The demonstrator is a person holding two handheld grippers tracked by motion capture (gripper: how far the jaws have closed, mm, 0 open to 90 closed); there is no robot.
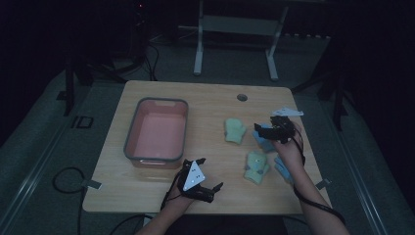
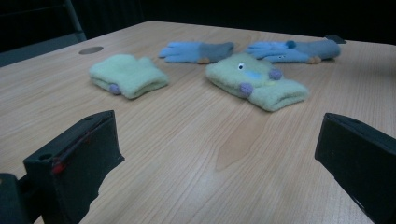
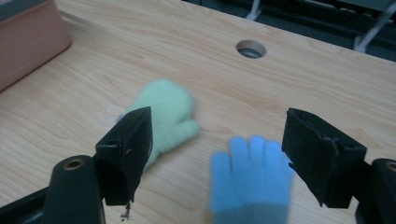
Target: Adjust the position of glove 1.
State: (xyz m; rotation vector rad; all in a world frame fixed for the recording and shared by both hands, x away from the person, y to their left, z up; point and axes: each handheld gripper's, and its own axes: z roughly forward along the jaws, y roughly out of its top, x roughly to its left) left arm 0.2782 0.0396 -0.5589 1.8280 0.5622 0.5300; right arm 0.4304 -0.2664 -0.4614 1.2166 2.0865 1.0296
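**Blue glove under your right gripper, jaws spread and empty**

The blue glove (image 3: 252, 179) lies flat just below and between your right gripper's (image 3: 217, 154) jaws, fingers pointing away from it, with nothing clamped yet.

Largest first: the wooden table (image 1: 215, 105) is smooth, pale and grained, with a round cable hole (image 3: 251, 48) ahead of that gripper. Far off to its left stands the pink tub (image 1: 157, 131), a rounded rectangular bin with a grey rim. Your left gripper (image 2: 219, 158) hovers low near the table's front edge, jaws also wide apart and holding nothing.

Ahead of the left gripper lie two pale green mittens: a plain one (image 2: 128, 74) to its left and one with a stitched face (image 2: 254, 80) nearer centre, both fuzzy and thick. Behind them lie the blue glove and its mate, the second blue glove (image 2: 294, 49).

The risks, as I judge them:
- The knit is soft and thin when flat, so your jaws may close on the table and skid over the fabric.
- The plain mitten sits right beside your right gripper's left jaw; closing wide could snag it too.
- Pinching only the fingertips could let the glove droop and slip out.
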